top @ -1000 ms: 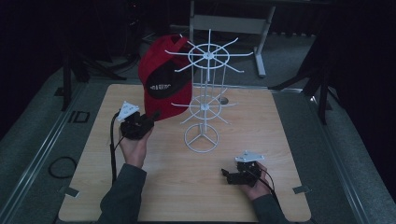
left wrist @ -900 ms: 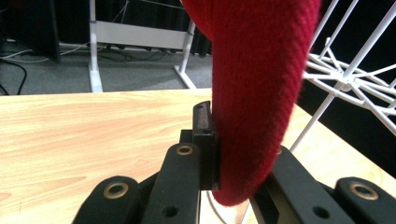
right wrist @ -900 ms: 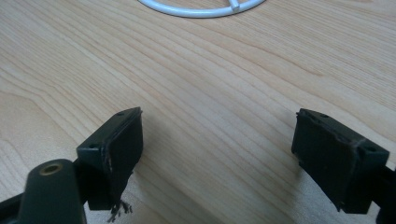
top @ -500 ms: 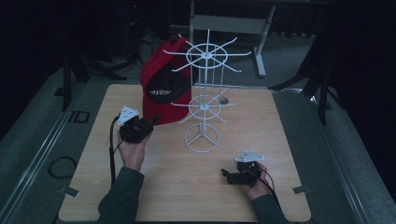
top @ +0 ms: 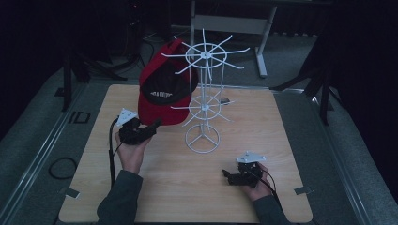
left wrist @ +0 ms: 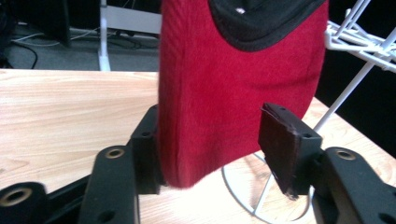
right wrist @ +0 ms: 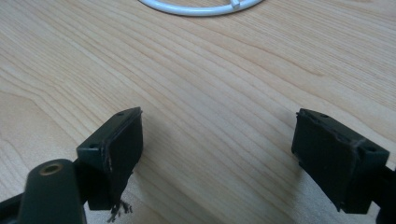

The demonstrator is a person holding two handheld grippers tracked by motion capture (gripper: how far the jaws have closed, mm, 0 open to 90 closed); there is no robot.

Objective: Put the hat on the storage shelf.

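dim high view, dark surroundings, sharp close-ups

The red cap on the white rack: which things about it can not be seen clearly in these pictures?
- Which prong of the white rack carries the red cap: high view, cap covers it.
- White lettering inside the cap: high view, too small.
- Cap's top: left gripper view, cut by upper edge.
- Whether the left gripper touches the brim: left jaw close, right jaw apart.
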